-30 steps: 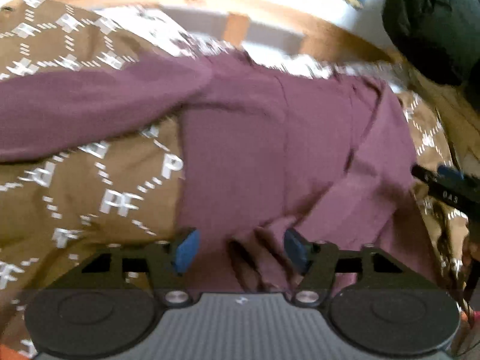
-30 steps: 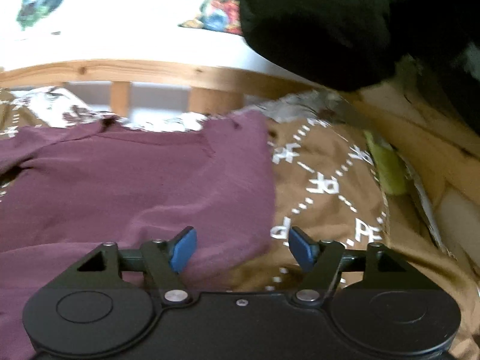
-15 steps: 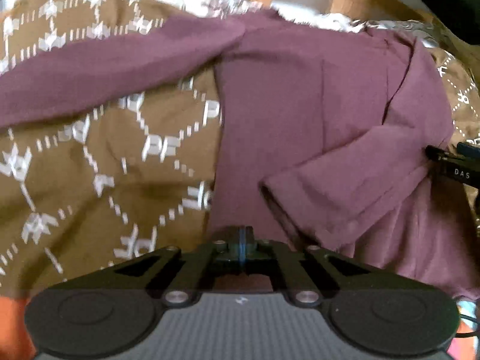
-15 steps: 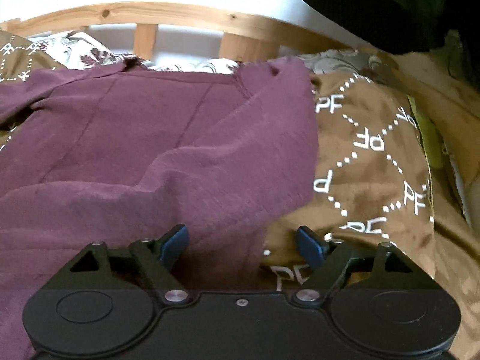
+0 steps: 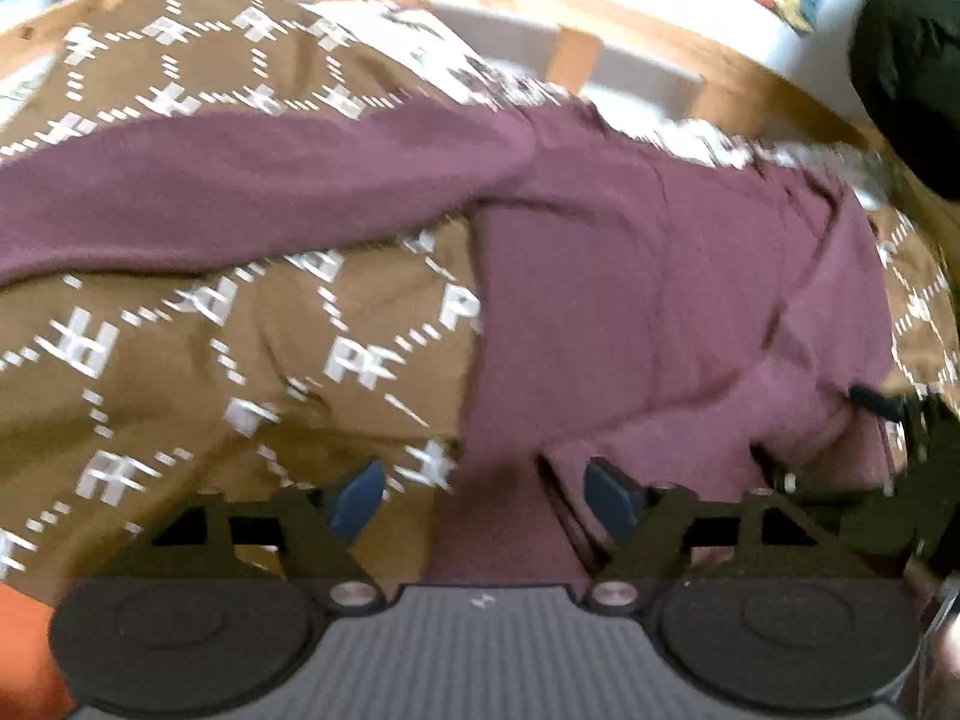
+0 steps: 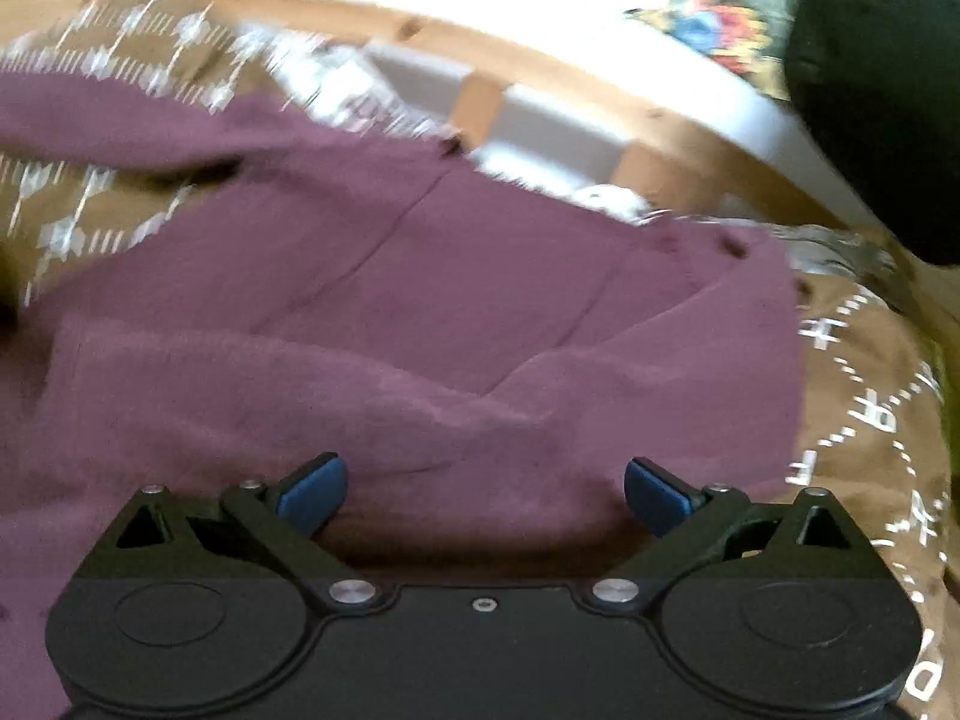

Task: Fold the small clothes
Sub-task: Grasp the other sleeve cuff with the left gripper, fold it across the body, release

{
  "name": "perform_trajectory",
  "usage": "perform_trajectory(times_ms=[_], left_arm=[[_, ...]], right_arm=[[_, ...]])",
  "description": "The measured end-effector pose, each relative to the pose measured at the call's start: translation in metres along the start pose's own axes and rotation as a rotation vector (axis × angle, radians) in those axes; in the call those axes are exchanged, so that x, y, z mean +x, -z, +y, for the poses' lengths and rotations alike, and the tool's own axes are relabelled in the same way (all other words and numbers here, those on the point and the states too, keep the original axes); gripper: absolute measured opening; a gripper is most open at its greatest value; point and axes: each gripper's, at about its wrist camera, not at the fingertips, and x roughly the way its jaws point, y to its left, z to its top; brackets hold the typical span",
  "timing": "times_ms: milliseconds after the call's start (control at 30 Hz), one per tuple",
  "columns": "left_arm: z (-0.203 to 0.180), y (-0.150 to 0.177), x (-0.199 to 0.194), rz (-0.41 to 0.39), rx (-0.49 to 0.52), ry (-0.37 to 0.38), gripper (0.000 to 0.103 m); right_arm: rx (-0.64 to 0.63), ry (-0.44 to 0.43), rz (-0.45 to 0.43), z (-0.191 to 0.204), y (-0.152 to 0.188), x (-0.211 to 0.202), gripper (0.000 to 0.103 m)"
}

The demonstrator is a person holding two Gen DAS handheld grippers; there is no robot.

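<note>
A maroon long-sleeved shirt lies on a brown patterned blanket. One sleeve stretches out to the left; the other sleeve is folded across the body. My left gripper is open, its blue pads either side of the shirt's lower left edge. My right gripper is open wide over the shirt's lower right part, holding nothing. The right gripper's tip also shows at the right edge of the left wrist view.
A wooden bed rail with slats runs behind the blanket. A dark bundle sits at the upper right. An orange item shows at the lower left corner.
My left gripper was shut half a second ago and is now open at the shirt's lower edge. My right gripper has opened wider and shifted left over the shirt. Both views are motion-blurred.
</note>
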Motion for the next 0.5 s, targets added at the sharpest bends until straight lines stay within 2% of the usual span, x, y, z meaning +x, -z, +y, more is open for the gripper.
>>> perform_trajectory(times_ms=[67,133,267,433,500], left_arm=[[0.016,-0.010,-0.010,-0.042,-0.051,-0.038,0.090],[0.041,-0.019,-0.024,-0.091,-0.145,-0.065,0.101],[0.094,-0.029,-0.045,-0.181,-0.349,-0.145,0.102],[0.148,-0.031,-0.049,-0.221,-0.636,-0.205,0.102],[0.162,-0.029,-0.048,-0.248,-0.720,-0.226,0.102]], right_arm=[[-0.053,0.016,-0.011,0.009,0.001,0.000,0.099],[-0.058,0.019,-0.020,0.008,-0.002,-0.006,0.099],[0.035,-0.009,-0.050,-0.002,-0.006,-0.028,0.101],[0.061,-0.013,-0.114,0.003,-0.015,-0.057,0.102],[0.068,-0.018,-0.137,0.006,-0.016,-0.068,0.102]])
